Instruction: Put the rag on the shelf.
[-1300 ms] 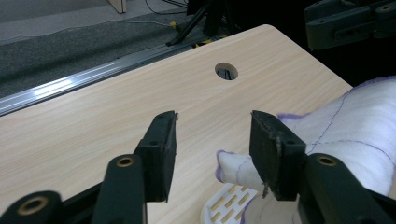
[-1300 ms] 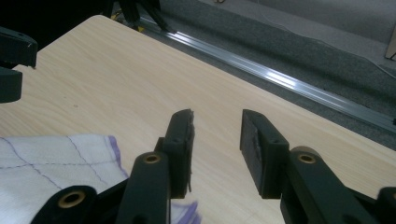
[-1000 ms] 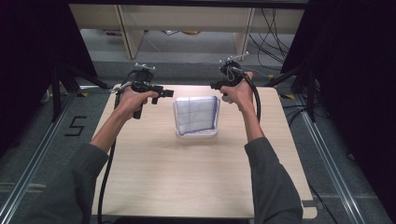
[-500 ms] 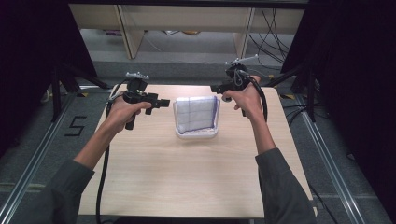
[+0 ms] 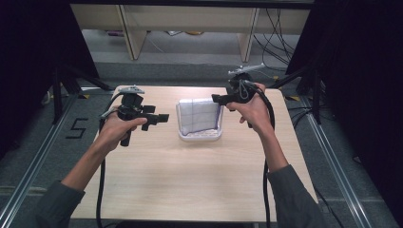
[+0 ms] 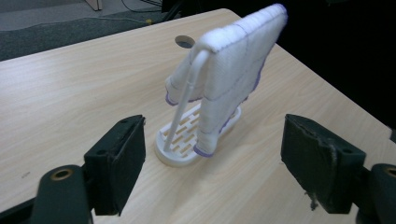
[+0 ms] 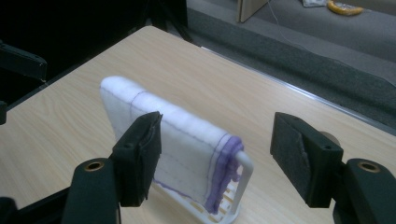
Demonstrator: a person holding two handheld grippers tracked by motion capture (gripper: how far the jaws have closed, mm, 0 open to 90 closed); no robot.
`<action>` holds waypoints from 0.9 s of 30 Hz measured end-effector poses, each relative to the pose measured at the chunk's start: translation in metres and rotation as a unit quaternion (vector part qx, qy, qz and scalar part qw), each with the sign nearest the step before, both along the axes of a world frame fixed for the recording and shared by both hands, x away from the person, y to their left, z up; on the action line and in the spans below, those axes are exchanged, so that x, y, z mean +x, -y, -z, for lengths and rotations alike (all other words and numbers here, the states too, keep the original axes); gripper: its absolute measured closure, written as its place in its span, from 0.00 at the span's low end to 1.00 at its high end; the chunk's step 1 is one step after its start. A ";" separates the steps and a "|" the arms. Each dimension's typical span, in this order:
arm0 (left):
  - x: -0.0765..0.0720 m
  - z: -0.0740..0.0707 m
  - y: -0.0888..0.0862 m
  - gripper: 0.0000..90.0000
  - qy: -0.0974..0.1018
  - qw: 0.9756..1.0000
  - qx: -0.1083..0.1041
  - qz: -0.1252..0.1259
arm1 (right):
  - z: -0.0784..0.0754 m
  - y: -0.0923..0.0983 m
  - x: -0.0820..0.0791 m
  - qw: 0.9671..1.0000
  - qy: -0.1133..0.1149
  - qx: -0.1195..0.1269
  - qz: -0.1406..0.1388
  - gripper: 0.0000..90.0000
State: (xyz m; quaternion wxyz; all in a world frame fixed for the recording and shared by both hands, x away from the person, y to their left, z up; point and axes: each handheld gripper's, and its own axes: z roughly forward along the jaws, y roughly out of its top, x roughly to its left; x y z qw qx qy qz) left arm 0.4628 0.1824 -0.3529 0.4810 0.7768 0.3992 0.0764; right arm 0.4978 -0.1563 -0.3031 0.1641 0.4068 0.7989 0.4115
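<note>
A white cloth (image 5: 199,116) with thin purple lines hangs folded over a white rack (image 5: 199,137) at the middle of the wooden table. My left gripper (image 5: 164,118) is held to the left of it and points at it. In the left gripper view the cloth (image 6: 233,70) and rack (image 6: 180,149) stand ahead of my left gripper (image 6: 212,120). Its jaws have just been opening and hold nothing. My right gripper (image 5: 215,99) hovers at the cloth's upper right corner. Its jaws (image 7: 217,116) have also just been opening, and the cloth (image 7: 187,140) lies beyond them, untouched.
The table (image 5: 190,180) has a round hole (image 6: 185,42) beyond the rack. Wooden shelf legs (image 5: 130,28) and cables lie on the floor past the far edge. Dark curtains flank both sides. A cable trails from each gripper along the forearms.
Both hands have drawn back toward the person's side of the table, the left one farther and slightly leftward. The cloth and rack have stayed in place.
</note>
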 end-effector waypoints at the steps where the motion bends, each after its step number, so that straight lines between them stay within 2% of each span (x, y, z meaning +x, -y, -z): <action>1: -0.003 0.001 0.000 0.23 0.000 1.000 -0.001 0.001 | 0.000 0.000 -0.003 1.000 0.003 -0.001 -0.003 0.39; 5: -0.013 0.005 -0.003 0.21 0.001 1.000 0.001 0.008 | 0.002 0.000 -0.014 1.000 0.000 0.002 -0.010 0.37; 9: -0.023 0.008 -0.006 0.19 0.001 1.000 -0.011 0.013 | 0.006 0.002 -0.023 1.000 0.007 -0.004 -0.017 0.37; 10: -0.026 0.009 -0.006 0.19 0.003 1.000 -0.011 0.010 | 0.007 0.001 -0.026 1.000 0.008 0.004 -0.014 0.37; 11: -0.028 0.010 -0.007 0.18 0.001 1.000 -0.012 0.013 | 0.007 0.003 -0.028 1.000 0.008 0.000 -0.018 0.37; 16: -0.039 0.018 -0.010 0.18 0.003 1.000 -0.013 0.017 | 0.013 0.006 -0.038 0.999 0.021 0.006 -0.031 0.37; 19: -0.044 0.021 -0.010 0.18 0.002 1.000 -0.014 0.020 | 0.014 0.007 -0.043 0.999 0.017 0.006 -0.028 0.37; 20: -0.046 0.023 -0.010 0.18 0.000 1.000 -0.011 0.027 | 0.016 0.007 -0.046 0.999 0.014 0.013 -0.030 0.37; 21: -0.049 0.025 -0.010 0.18 0.002 1.000 -0.012 0.024 | 0.018 0.008 -0.047 0.999 0.019 0.006 -0.034 0.37; 22: -0.050 0.026 -0.010 0.18 0.003 1.000 -0.012 0.024 | 0.019 0.008 -0.050 0.999 0.014 0.010 -0.031 0.37; 25: -0.056 0.031 -0.008 0.18 0.002 0.999 -0.014 0.031 | 0.023 0.011 -0.054 0.999 0.021 0.008 -0.041 0.37; 27: -0.060 0.034 -0.007 0.18 0.002 0.999 -0.015 0.035 | 0.024 0.011 -0.060 0.999 0.014 0.012 -0.035 0.36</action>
